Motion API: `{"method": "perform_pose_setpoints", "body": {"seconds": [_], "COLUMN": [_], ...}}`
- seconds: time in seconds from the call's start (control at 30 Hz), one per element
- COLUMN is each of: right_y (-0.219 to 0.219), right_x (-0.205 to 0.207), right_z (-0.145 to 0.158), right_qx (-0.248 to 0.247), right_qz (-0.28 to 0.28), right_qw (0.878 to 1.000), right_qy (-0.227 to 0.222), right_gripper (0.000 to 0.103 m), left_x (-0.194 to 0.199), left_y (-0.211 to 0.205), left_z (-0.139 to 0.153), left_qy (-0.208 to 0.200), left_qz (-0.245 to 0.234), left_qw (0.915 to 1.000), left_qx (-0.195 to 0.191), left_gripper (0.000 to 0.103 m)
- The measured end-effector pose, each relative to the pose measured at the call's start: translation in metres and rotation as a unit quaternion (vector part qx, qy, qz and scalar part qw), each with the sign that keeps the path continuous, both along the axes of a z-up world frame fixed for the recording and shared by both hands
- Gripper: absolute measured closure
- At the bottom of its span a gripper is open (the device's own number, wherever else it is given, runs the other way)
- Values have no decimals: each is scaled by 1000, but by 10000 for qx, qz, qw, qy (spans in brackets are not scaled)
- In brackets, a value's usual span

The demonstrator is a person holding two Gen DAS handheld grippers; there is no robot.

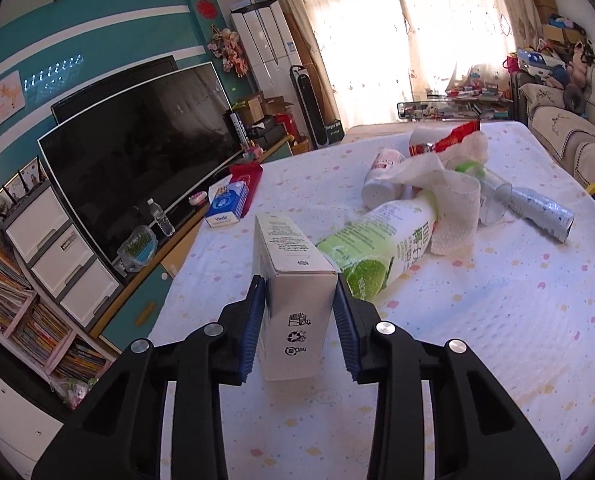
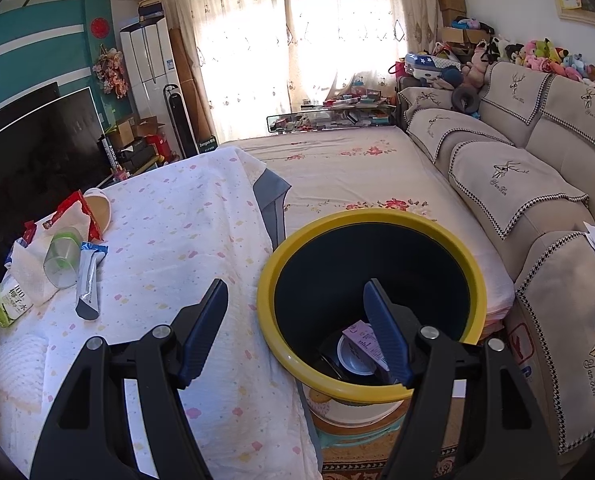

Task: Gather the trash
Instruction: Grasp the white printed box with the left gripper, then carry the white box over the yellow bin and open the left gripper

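Left tool (image 1: 299,320): blue pads pressed on both sides of a white carton (image 1: 293,280), lifted off the surface (image 1: 477,320).
Right tool (image 2: 295,328): jaws wide apart, empty, at the yellow-rimmed bin (image 2: 273,312).
Remaining trash: green bottle (image 1: 377,244), paper towel (image 1: 453,204), cups, wrappers clustered just beyond the carton.

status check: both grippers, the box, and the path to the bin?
Left gripper shut on white box. Right gripper open, empty, at yellow-rimmed bin. Green bottle and paper towel lie just beyond the box. Bin mouth unobstructed.

A television (image 1: 137,152) is standing beside a tissue box (image 1: 227,204), while stuffed toys (image 2: 553,60) are lining the sofa (image 2: 517,184).
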State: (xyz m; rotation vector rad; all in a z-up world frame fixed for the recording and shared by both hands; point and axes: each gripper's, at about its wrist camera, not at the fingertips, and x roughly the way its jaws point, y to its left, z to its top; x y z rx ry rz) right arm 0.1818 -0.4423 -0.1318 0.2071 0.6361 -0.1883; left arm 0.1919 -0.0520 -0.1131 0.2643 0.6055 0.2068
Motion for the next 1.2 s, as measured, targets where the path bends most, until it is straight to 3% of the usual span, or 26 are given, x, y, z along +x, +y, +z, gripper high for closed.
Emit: {"method": "perform_pose_setpoints", "body": {"seconds": [0.4, 0.77, 1.0, 1.2], "right_y": [0, -1, -3, -18], "right_x": [-3, -11, -28, -48], "right_z": [2, 8, 28, 44], "right_qx": [64, 170, 28, -93], "right_qz": [54, 92, 33, -167], "right_qw": [9999, 9996, 9989, 9973], "right_qy": [-59, -189, -460, -709], "right_gripper": [36, 36, 36, 36], "left_x": [-32, -47, -28, 1], "left_y": [6, -8, -52, -103], "left_z": [57, 93, 102, 106], "left_qy": [-576, -673, -501, -215], "left_qz": [-208, -720, -1490, -2139], "left_qw": [9977, 9926, 9817, 9667], "left_qx": [-294, -707, -1075, -1389], "left_gripper": [72, 73, 73, 72]}}
